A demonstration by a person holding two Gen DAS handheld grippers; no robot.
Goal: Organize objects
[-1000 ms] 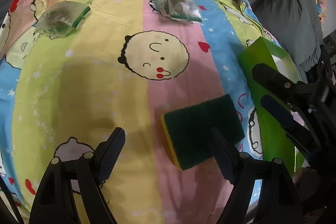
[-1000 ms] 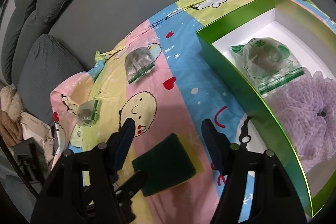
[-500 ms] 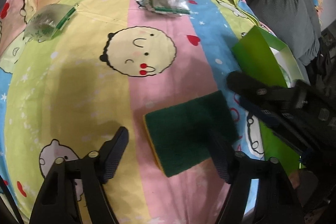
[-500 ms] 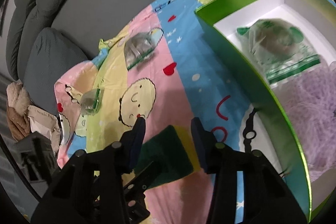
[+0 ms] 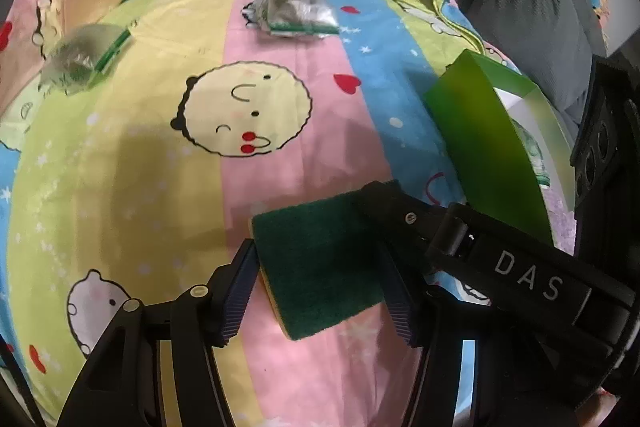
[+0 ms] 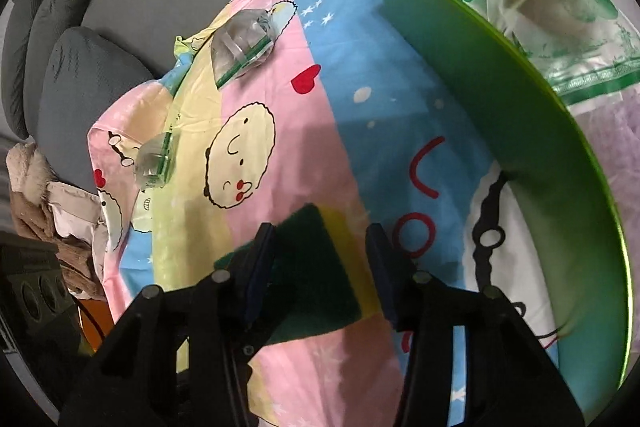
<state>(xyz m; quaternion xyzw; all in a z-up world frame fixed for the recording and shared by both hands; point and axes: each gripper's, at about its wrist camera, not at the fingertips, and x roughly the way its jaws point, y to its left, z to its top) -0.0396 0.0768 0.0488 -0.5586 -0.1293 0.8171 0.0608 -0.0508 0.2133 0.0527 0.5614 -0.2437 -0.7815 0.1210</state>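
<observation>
A green and yellow sponge (image 5: 320, 263) lies flat on the striped cartoon cloth; it also shows in the right wrist view (image 6: 320, 267). My left gripper (image 5: 320, 291) straddles it, its jaws close to the sponge's two sides but not visibly pressing. My right gripper (image 6: 324, 267) comes in from the right and also straddles it, jaws open. Two clear plastic bags (image 5: 296, 11) (image 5: 80, 55) lie at the far side of the cloth. The green box (image 6: 500, 99) at the right holds a third bag (image 6: 560, 23) and a purple mesh puff (image 6: 612, 147).
The cloth (image 5: 160, 187) covers a raised surface in front of a grey sofa. Grey cushions (image 5: 532, 11) sit behind the box. A pile of beige fabric (image 6: 44, 195) lies off the cloth's left edge in the right wrist view.
Both grippers have moved in onto the sponge. The left jaws have narrowed around it, and the right gripper now reaches over its right end.
</observation>
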